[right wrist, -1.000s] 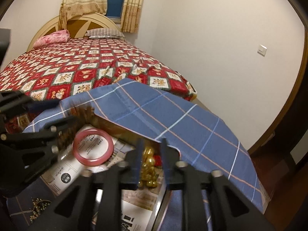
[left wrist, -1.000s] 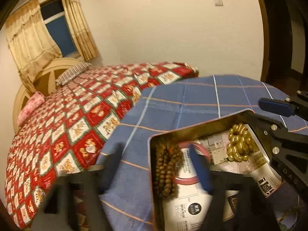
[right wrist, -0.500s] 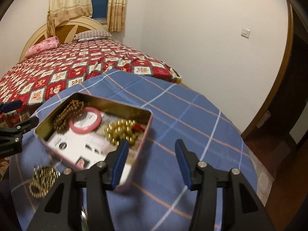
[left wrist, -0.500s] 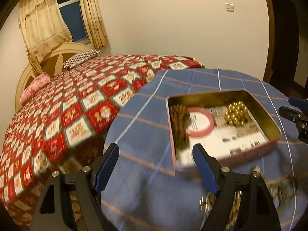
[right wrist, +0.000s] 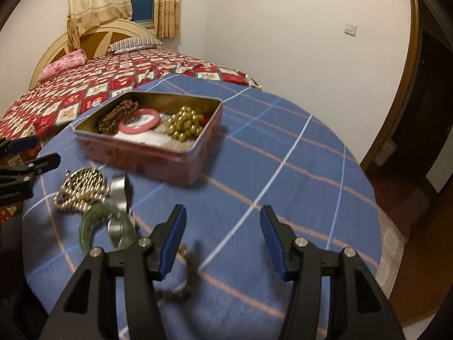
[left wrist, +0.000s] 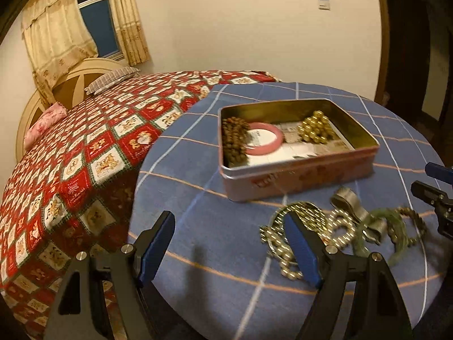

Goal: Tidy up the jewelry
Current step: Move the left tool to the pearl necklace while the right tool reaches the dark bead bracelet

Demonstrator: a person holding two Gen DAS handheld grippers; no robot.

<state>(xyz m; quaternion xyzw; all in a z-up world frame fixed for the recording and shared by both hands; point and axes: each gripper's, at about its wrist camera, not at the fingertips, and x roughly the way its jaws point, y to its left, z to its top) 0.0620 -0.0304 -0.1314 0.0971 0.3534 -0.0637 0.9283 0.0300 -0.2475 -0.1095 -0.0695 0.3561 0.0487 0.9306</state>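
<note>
A pink tin (left wrist: 297,175) (right wrist: 147,155) stands open on the blue checked tablecloth. Inside lie a brown bead string (left wrist: 233,138), a pink bangle (left wrist: 264,141) (right wrist: 140,121) and a gold bead bracelet (left wrist: 314,129) (right wrist: 185,126). In front of the tin is a loose pile: a gold chain (left wrist: 283,243) (right wrist: 79,189), a silver band (left wrist: 348,201) and a green bangle (left wrist: 396,235) (right wrist: 93,221). My left gripper (left wrist: 228,221) is open and empty, left of the pile. My right gripper (right wrist: 223,212) is open over bare cloth, to the right of the pile.
The round table (right wrist: 311,184) ends close behind the tin and drops off at both sides. A bed with a red patterned quilt (left wrist: 85,155) lies beyond on the left. A dark doorway (right wrist: 424,113) opens on the right. Brown beads (right wrist: 189,260) lie by the right gripper's left finger.
Both grippers have drawn back from the tin toward the near table edge. The right gripper let go of the gold beads, which now lie in the tin, and opened. The loose pile came into view.
</note>
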